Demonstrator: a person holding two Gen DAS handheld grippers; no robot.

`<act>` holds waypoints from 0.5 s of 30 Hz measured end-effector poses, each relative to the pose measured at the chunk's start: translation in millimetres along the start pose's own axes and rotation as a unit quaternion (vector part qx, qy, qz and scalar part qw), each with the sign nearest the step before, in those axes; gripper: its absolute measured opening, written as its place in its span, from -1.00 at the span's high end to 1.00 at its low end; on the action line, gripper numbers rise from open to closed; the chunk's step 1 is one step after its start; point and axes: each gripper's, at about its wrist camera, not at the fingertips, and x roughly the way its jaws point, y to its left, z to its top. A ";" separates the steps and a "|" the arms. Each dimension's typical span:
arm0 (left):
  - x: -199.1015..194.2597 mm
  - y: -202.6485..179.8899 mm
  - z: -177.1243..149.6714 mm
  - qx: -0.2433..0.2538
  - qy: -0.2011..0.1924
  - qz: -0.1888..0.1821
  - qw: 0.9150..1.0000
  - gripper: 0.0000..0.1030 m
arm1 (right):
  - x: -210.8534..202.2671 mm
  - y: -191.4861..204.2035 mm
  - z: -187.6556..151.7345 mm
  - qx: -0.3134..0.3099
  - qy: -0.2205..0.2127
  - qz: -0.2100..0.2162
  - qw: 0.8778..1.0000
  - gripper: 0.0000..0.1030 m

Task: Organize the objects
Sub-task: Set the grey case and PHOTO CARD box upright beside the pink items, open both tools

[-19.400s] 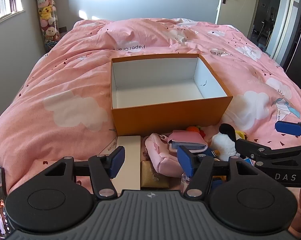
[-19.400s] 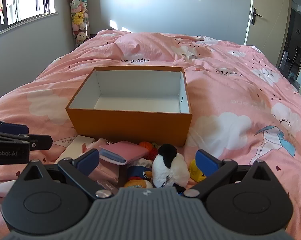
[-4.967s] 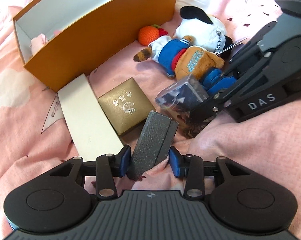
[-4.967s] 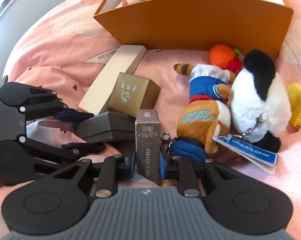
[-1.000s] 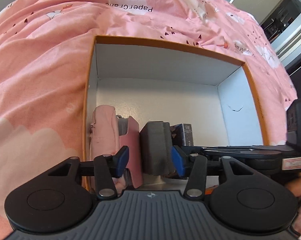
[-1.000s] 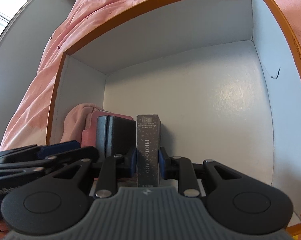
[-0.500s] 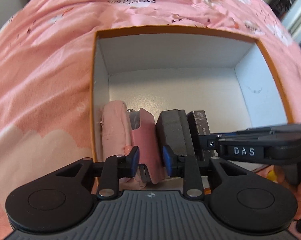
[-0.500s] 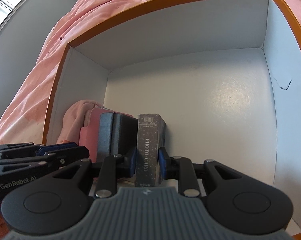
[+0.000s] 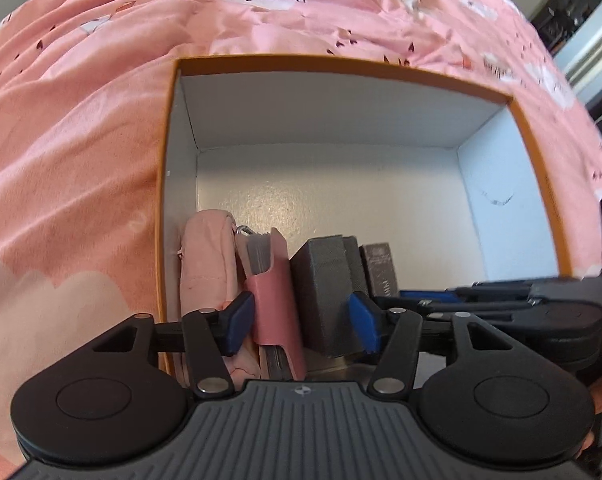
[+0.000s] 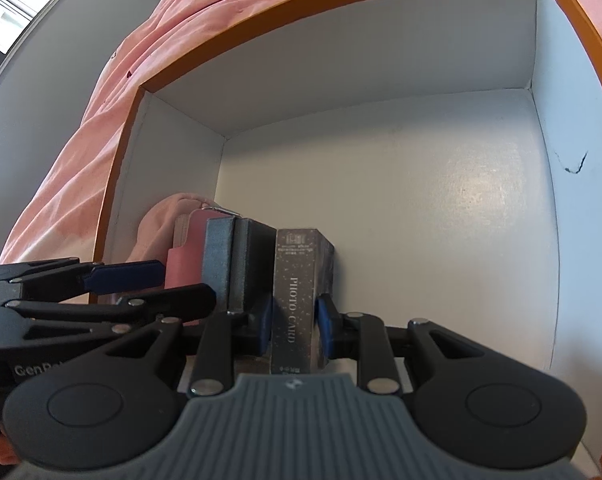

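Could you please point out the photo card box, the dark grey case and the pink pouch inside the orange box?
photo card box [image 10: 297, 300]: right wrist view, lettered front face.
dark grey case [image 9: 321, 280]: left wrist view, textured front face.
pink pouch [image 9: 207, 256]: left wrist view, fabric side.

The left gripper [image 9: 303, 322], which clamped the grey case [image 9: 325, 292] five seconds ago on the bedspread [image 9: 81, 152], has spread wide, its pads at 9 and 3 o'clock of the pink wallet [image 9: 275, 292] and case. Case and card box [image 10: 297, 300] now stand inside the orange box [image 9: 381, 116].
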 end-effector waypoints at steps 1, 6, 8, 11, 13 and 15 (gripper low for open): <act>-1.8 2.3 -0.3 -0.007 -0.002 -0.010 1.000 -0.17 | 0.1 1.4 0.1 0.000 0.001 0.002 1.000 0.49; -6.0 9.4 -0.6 -0.026 -0.002 -0.034 0.999 -0.06 | 5.7 9.8 -2.5 0.001 0.010 0.016 1.000 0.49; -7.3 10.4 -1.4 -0.027 -0.008 -0.031 0.999 0.05 | 4.9 12.4 -3.1 -0.004 0.008 0.010 1.000 0.49; -15.5 9.5 -5.6 -0.027 -0.031 -0.038 0.998 0.05 | 3.5 13.3 -3.4 -0.006 0.009 0.006 1.000 0.49; -20.4 6.3 -8.3 -0.022 -0.047 -0.039 0.998 0.05 | 1.9 11.5 -3.9 0.000 0.010 0.009 1.000 0.45; -25.4 2.7 -12.3 -0.014 -0.062 -0.033 0.997 0.05 | 0.4 8.2 -3.5 0.010 0.009 0.022 1.000 0.45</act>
